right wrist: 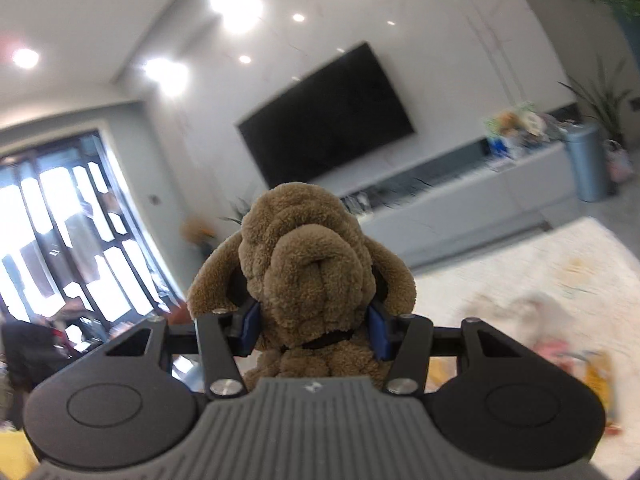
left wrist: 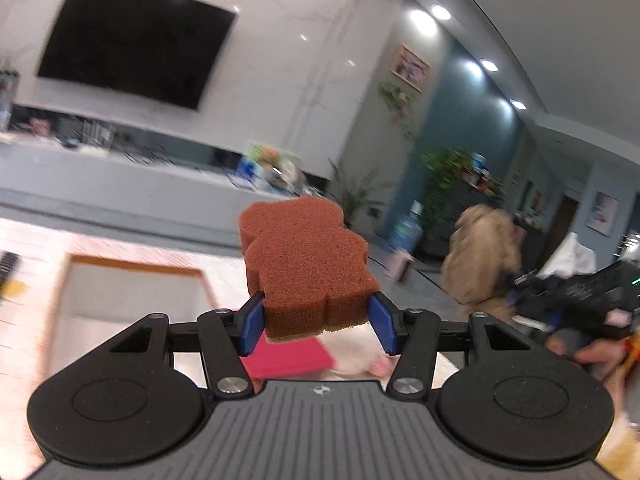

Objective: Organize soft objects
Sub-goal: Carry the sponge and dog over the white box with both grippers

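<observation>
A brown bear-shaped sponge (left wrist: 306, 264) with a pale underside is held up in the air, and my left gripper (left wrist: 316, 326) is shut on its lower end, blue pads pressing both sides. My right gripper (right wrist: 314, 330) is shut on a brown plush dog (right wrist: 308, 264), squeezing it at the neck below the head. In the left wrist view the same plush dog (left wrist: 482, 254) and the right gripper's black body (left wrist: 576, 300) show at the right, held by a hand (left wrist: 596, 354). A pink flat soft piece (left wrist: 288, 356) lies below the sponge.
A wooden-rimmed open box (left wrist: 132, 266) sits low on the left. A pale rug (right wrist: 520, 276) with blurred soft items lies on the floor at right. A wall TV (left wrist: 136, 42) hangs above a long grey cabinet (left wrist: 120, 184). A blue bin (right wrist: 586, 162) and plants stand far off.
</observation>
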A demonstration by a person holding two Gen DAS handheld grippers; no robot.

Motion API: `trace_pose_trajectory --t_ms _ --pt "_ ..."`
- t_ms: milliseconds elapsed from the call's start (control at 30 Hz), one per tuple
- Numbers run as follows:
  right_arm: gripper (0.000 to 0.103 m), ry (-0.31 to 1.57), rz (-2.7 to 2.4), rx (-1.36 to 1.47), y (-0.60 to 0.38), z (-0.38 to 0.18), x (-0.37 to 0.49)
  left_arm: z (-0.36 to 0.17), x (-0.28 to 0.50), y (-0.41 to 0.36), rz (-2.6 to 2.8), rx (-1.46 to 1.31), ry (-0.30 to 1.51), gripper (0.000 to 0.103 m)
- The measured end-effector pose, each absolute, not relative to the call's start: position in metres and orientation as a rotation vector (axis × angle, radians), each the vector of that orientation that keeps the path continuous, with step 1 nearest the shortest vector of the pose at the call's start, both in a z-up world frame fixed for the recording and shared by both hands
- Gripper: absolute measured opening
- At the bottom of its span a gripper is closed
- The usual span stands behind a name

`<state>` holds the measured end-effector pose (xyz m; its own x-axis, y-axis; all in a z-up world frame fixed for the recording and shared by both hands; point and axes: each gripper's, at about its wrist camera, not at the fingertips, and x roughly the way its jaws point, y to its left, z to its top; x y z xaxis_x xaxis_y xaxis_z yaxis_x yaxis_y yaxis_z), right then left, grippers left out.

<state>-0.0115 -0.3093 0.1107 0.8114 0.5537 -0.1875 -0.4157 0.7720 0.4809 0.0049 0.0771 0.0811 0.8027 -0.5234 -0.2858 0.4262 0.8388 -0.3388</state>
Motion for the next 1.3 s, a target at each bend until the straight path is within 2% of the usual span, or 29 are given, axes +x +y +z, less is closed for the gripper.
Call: trace_pose_trajectory --t_ms 200,367,467,600,833,933,1267,1300 --pt "0.053 0.306 0.609 0.370 -0.231 0.147 -0.012 0.073 0.005 0.093 -0.337 -0.232 0.371 0.063" --pt "0.054 0.371 0.646 0.312 -0.162 0.149 -0.001 0.056 0.016 0.093 -0.229 -0.162 0.412 0.063" --pt "0.054 0.429 0.557 0.219 -0.122 0.137 0.014 0.046 0.024 0.096 -0.175 -0.081 0.443 0.063" --pt "0.054 0.519 0.476 0.146 -0.088 0.106 0.040 0.031 0.034 0.109 -0.176 -0.126 0.528 0.063" --pt "0.054 0.655 0.440 0.150 -0.064 0.057 0.071 0.026 0.034 0.116 -0.129 -0.103 0.592 0.063" --pt "0.054 0.694 0.394 0.070 -0.051 0.039 0.081 0.019 0.037 0.110 -0.095 -0.046 0.637 0.063" --pt "0.054 0.766 0.402 0.012 -0.039 0.007 0.095 -0.002 0.027 0.108 -0.026 0.017 0.750 0.073" --pt "0.054 0.770 0.406 0.013 -0.039 0.007 0.094 0.000 0.027 0.112 -0.035 -0.011 0.747 0.077"
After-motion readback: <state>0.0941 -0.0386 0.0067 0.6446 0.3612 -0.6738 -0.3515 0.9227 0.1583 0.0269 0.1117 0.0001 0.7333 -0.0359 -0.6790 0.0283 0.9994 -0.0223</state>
